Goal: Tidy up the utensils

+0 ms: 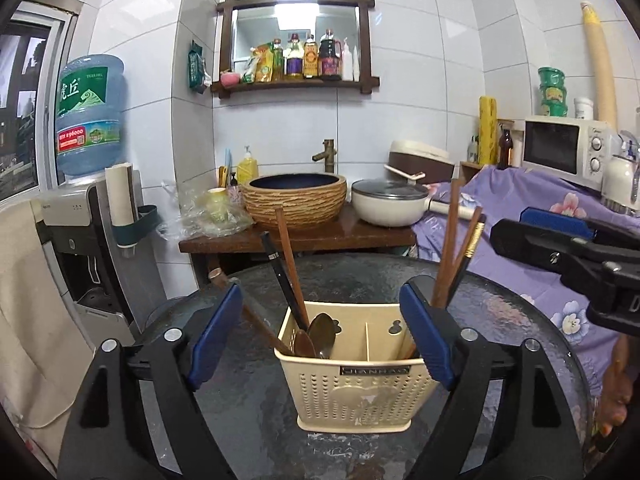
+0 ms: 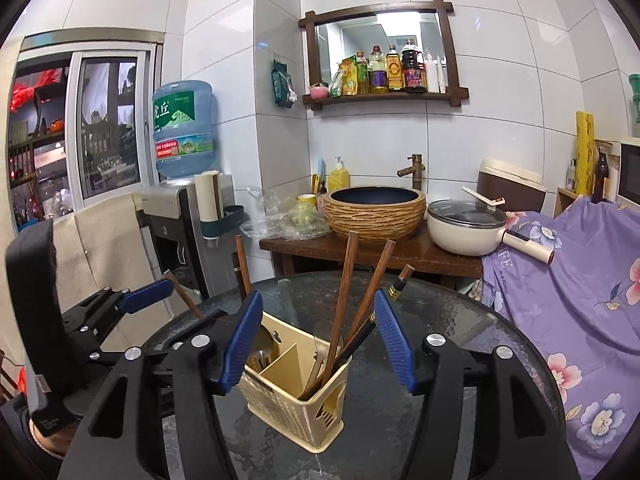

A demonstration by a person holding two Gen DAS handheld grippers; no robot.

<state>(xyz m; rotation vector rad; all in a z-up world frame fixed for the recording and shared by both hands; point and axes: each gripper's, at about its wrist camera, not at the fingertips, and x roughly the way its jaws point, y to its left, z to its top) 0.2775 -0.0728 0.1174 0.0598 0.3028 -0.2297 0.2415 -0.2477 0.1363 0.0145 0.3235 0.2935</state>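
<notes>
A beige perforated utensil holder (image 1: 352,380) with two compartments stands on a dark round glass table (image 1: 256,412). Its left compartment holds spoons (image 1: 320,334), a black chopstick (image 1: 280,276) and a brown one; a long wooden handle (image 1: 240,300) leans out to the left. Several chopsticks (image 1: 452,240) stand in the right compartment. My left gripper (image 1: 320,336) is open, its blue pads on either side of the holder's top, holding nothing. My right gripper (image 2: 316,340) is open around the standing chopsticks (image 2: 344,292) above the holder (image 2: 296,396). Each gripper shows in the other's view: right (image 1: 532,228), left (image 2: 152,292).
Behind the table a wooden counter carries a woven basin (image 1: 296,196), a lidded white pot (image 1: 390,202) and plastic bags. A water dispenser (image 1: 80,240) stands at the left. A purple floral cloth (image 2: 580,280) covers the right side, with a microwave (image 1: 568,148) above.
</notes>
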